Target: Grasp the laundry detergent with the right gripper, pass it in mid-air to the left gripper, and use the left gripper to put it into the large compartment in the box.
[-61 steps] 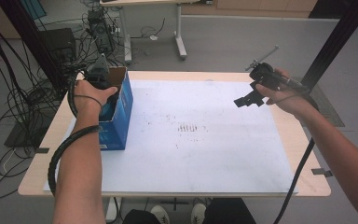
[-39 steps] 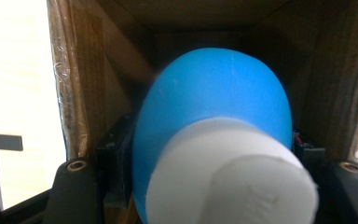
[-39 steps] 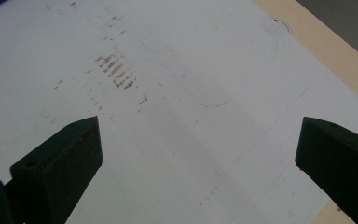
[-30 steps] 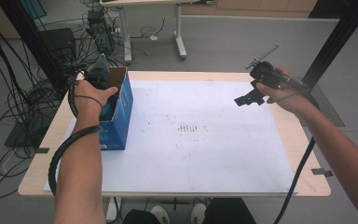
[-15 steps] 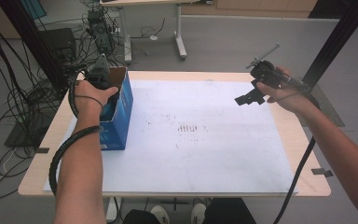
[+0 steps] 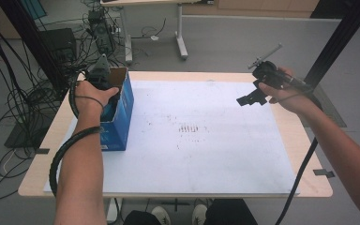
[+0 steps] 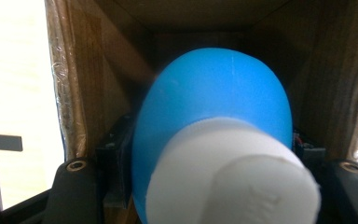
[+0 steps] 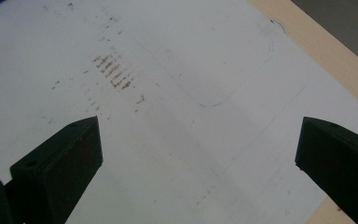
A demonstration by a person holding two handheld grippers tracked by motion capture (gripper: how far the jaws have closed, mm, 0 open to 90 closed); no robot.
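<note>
A blue cardboard box (image 6: 123, 112) stands open-topped at the table's left edge. My left gripper (image 6: 101, 76) reaches down into it. In the left gripper view the brown inside walls of the box (image 7: 88, 84) surround a rounded blue object with a white cylindrical end (image 7: 214, 93). That object sits between the black jaws of my left gripper (image 7: 209, 156), which are shut on it. My right gripper (image 6: 249, 99) hovers above the table's far right part. Its jaws stand wide open with nothing between them, as the right gripper view (image 8: 198, 154) shows over the white sheet.
A white sheet (image 6: 192, 140) with a patch of dark smudges (image 6: 190, 128) covers most of the wooden table (image 6: 304, 140). Cables and equipment (image 6: 37, 84) crowd the floor to the left. A black post (image 6: 337, 42) rises at the far right.
</note>
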